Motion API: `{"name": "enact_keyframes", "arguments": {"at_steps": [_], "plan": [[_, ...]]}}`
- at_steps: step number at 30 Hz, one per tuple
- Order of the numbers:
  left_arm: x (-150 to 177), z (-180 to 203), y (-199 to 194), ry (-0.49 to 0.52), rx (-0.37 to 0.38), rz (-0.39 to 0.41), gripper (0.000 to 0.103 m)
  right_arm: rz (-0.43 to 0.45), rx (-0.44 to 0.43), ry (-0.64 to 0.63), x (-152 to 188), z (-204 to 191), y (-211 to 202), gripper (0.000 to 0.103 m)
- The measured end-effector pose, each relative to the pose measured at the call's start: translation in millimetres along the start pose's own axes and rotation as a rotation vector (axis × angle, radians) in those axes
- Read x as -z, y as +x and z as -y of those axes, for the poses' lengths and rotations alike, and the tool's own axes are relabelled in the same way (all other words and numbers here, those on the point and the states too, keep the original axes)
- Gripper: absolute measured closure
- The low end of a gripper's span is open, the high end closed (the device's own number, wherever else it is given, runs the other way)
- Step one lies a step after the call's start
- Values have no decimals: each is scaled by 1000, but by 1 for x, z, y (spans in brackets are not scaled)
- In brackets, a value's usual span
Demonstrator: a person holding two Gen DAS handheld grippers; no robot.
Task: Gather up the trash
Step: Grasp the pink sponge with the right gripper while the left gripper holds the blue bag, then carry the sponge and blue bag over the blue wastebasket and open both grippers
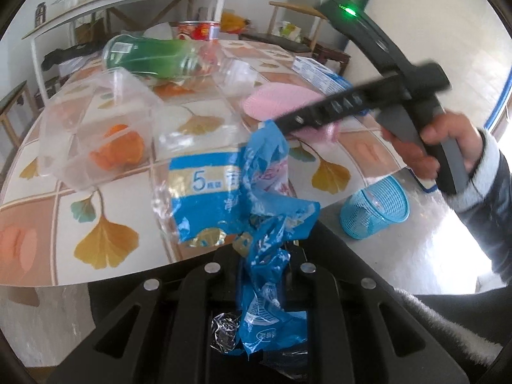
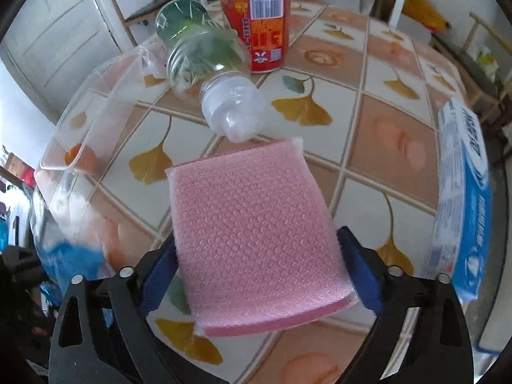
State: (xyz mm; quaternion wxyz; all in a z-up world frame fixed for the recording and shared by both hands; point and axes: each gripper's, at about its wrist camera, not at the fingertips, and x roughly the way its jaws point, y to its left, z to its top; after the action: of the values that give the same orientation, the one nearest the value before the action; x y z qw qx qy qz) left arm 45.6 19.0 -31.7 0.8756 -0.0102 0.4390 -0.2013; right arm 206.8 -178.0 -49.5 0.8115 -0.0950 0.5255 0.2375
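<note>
Here, target: the flat pink bubble-wrap pouch [image 2: 256, 233], lying on the ginkgo-patterned tablecloth [image 2: 377, 147] just in front of a toppled clear plastic bottle with a green label [image 2: 208, 60].
Handling: probably light, soft and springy; it should crush under pressure, so take it across its short width near the closest edge.
Look: quilted, square-cornered, faintly glossy, one end slightly lifted.
Right gripper [image 2: 256, 272]: jaws wide, blue pads flanking the pouch, not visibly pressing it.
Left gripper [image 1: 265, 275]: clamped on a crumpled blue plastic wrapper [image 1: 265, 198].
Nearby: red printed tin can [image 2: 256, 28], clear plastic tub [image 2: 92, 115], blue-and-white carton [image 2: 464, 192]; blue mesh basket [image 1: 374, 211] on the floor.
</note>
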Motion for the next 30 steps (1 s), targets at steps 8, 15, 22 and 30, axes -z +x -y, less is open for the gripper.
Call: {"name": "enact_keyframes", "arguments": {"at_steps": [8, 15, 22, 30], "plan": [[-29, 20, -19, 60, -10, 52, 89, 138, -109, 175, 46, 31, -48, 23], [-77, 72, -14, 184, 101, 82, 89, 327, -115, 351, 101, 81, -126, 22], [-136, 168, 38, 375, 260, 22, 89, 418, -75, 754, 191, 182, -165, 22], [-182, 275, 158, 328, 512, -311, 88, 467, -262, 1349, 328, 285, -137, 21]]}}
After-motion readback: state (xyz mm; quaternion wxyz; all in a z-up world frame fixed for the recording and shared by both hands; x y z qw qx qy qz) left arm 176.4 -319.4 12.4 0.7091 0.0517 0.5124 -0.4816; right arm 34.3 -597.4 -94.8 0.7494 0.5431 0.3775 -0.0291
